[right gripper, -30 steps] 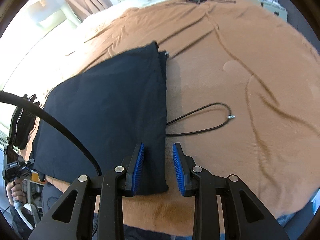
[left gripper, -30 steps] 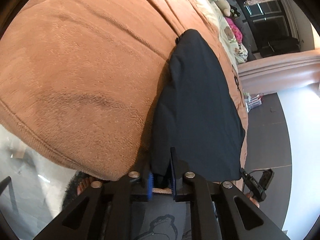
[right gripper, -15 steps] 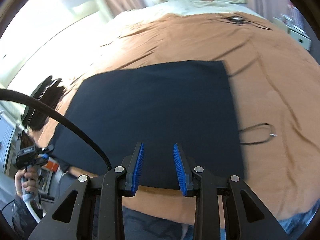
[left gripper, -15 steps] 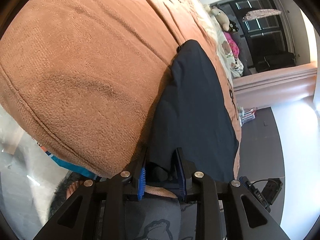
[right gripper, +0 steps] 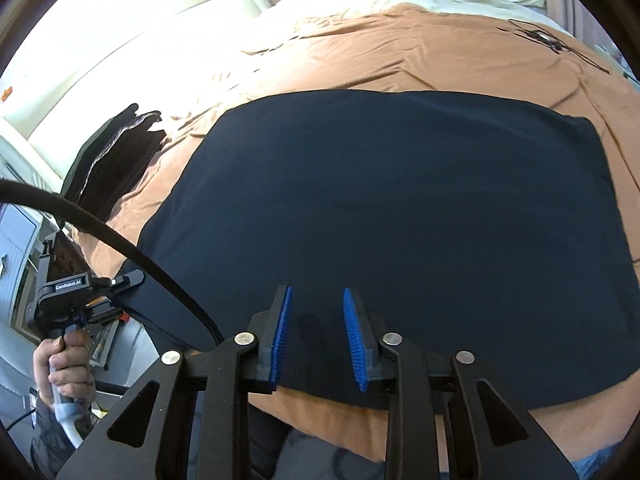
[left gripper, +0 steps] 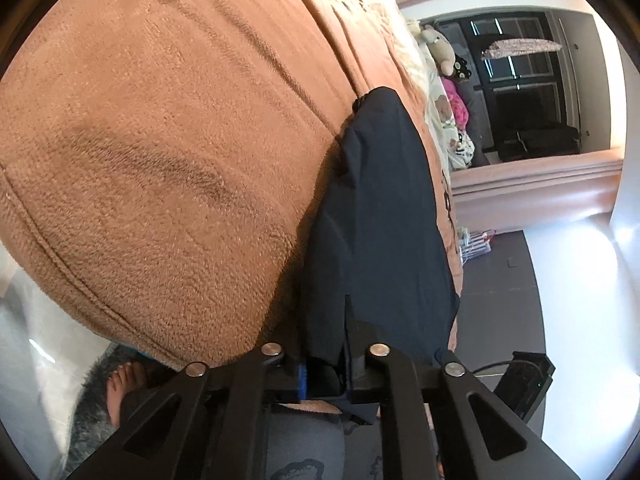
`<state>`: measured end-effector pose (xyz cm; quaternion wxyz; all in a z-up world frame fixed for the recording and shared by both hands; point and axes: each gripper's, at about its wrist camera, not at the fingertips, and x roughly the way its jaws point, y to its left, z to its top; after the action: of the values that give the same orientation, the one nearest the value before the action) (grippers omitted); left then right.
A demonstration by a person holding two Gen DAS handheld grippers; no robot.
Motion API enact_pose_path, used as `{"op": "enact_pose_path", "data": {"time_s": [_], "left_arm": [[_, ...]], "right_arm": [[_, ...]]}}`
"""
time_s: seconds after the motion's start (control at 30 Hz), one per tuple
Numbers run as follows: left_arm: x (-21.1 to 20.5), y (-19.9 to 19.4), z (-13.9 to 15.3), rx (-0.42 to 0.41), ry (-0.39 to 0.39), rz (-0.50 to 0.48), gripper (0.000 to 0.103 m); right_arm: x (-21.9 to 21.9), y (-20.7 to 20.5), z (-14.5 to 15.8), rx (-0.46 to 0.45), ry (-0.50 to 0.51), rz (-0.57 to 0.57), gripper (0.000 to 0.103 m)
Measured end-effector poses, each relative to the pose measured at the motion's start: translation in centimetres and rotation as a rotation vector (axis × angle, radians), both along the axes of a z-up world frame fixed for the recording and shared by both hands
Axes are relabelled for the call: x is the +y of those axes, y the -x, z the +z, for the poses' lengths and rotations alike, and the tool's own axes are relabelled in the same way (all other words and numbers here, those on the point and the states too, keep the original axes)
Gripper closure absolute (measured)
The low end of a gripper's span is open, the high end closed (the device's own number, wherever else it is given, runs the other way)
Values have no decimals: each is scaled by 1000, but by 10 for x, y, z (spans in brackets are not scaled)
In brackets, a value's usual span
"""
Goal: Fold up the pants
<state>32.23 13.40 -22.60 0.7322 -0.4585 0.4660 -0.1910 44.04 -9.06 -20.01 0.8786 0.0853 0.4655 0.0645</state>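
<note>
The dark navy pants (right gripper: 400, 208), already doubled into a broad flat panel, are laid on the brown blanket (right gripper: 400, 52) of the bed, close to its near edge, with one end reaching toward the bed's near left corner. That end is pinched by the left gripper (left gripper: 324, 372), whose fingers are closed on the cloth, a fold of fabric being seen between the pads in the left wrist view; the same gripper (right gripper: 86, 300) is seen from the right wrist camera, held in a hand beside the bed's left edge. The right gripper (right gripper: 318, 332) is held just above the near hem, its fingers apart and nothing between them. The step in hand is judged to be the taking of the second grip before the next fold is made. It would be done well if the right fingers were lowered squarely over the hem so that all layers are caught together, not the top layer alone, and closed only once the cloth is seated deep between the blue pads (right gripper: 280, 332). Both ends should then be lifted evenly and carried across with light tension, so that the panel is kept flat and its edges are brought into line. The black cable (right gripper: 120, 248) crossing the near left corner should be kept clear of the cloth, and the separate dark garment (right gripper: 116, 156) near the bed's left edge need not be disturbed.
</note>
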Motion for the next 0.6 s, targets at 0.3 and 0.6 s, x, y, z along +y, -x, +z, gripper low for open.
{"op": "enact_pose_path", "data": {"time_s": [0.3, 0.6], "left_arm": [[4, 12, 8, -16, 5, 12, 95], [2, 12, 6, 1, 9, 26, 95]], "right_arm": [[20, -15, -33, 112, 47, -42, 98], [33, -17, -28, 135, 111, -29, 98]]}}
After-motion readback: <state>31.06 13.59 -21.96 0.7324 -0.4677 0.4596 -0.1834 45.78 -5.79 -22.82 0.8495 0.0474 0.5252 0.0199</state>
